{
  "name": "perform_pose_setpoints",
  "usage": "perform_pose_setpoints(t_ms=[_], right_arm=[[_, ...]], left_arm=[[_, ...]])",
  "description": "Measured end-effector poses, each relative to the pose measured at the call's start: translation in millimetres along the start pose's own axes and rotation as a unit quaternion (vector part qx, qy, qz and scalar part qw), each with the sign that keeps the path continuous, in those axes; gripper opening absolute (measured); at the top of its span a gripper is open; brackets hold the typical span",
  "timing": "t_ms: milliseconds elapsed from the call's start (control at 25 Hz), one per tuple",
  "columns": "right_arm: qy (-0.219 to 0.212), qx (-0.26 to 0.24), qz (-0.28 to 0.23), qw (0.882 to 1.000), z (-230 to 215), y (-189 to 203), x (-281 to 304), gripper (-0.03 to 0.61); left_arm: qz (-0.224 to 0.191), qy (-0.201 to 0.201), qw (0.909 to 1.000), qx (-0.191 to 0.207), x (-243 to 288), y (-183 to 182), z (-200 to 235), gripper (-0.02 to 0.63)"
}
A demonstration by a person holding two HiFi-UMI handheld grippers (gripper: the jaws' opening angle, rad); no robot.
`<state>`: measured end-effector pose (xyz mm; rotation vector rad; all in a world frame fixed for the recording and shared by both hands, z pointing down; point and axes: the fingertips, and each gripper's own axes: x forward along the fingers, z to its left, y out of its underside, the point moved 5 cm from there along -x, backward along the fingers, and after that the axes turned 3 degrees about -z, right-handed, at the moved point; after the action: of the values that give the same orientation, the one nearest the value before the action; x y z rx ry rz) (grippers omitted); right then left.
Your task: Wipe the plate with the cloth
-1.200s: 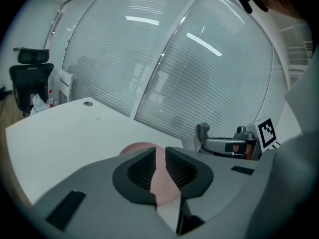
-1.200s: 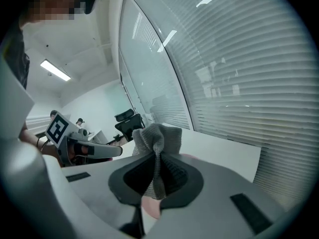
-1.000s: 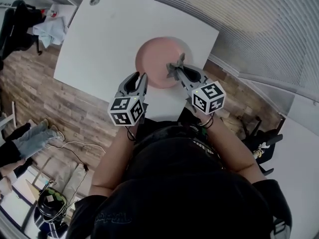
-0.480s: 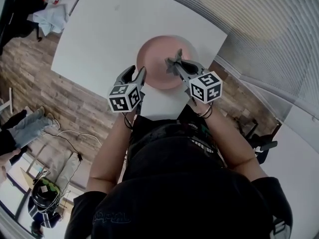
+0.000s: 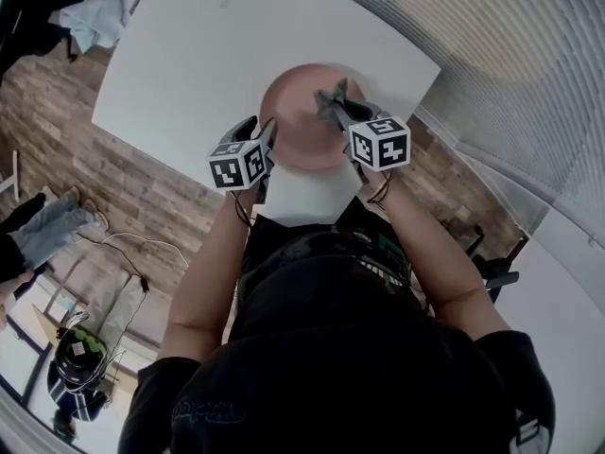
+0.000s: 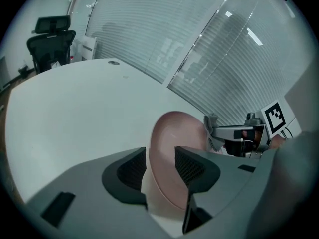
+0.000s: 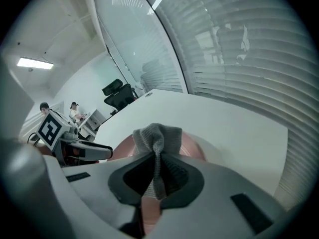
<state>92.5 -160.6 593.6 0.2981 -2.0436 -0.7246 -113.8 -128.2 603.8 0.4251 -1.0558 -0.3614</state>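
Note:
A pink plate [image 5: 304, 121] lies on the white table [image 5: 198, 55]. My left gripper [image 5: 261, 136] is at its near left edge; its jaws have just been opening. In the left gripper view the plate's rim [image 6: 164, 153] runs between the spread jaws of the left gripper [image 6: 160, 159], and the pads do not press on it. My right gripper [image 5: 333, 104] is shut on a bunched grey cloth [image 7: 157, 136] and holds it over the plate's right half [image 7: 192, 147]. The cloth [image 6: 212, 127] also shows across the plate in the left gripper view.
The table's near edge [image 5: 284, 218] is close to the person's body. A black office chair [image 6: 50, 34] stands at the far side, and a glass wall with blinds [image 6: 209, 39] runs behind. A cloth heap [image 5: 95, 17] and wooden floor [image 5: 104, 178] lie to the left.
Both grippers have come down toward the plate. The left one has reached the plate's rim, which now sits between its jaws. The right one has carried the cloth further over the plate.

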Motion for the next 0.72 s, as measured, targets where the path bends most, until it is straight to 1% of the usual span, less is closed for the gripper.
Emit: perform_pose_setpoints(t_ms=[320,400,600,720], right_arm=[[0.025,-0.002,0.040,0.999,-5.8,-7.6,23.8,0.037],[0.034,0.001,0.048,0.998,-6.8,-9.0,33.5,0.037],[0.059,0.009,0.064,0.996,-10.9,-8.7,47.9,0.037],[0.073,0.009,0.082,0.994,-13.9,-6.8,55.8,0.037]], left_arm=[[0.030,-0.010,0.9994,-0.011,16.8,2.5,7.4,0.177],[0.038,-0.015,0.9991,-0.013,20.2,2.7,13.5,0.129],[0.048,-0.027,0.9984,-0.012,24.7,2.7,18.9,0.046],[0.049,-0.026,0.9983,-0.016,25.7,1.3,17.9,0.034]])
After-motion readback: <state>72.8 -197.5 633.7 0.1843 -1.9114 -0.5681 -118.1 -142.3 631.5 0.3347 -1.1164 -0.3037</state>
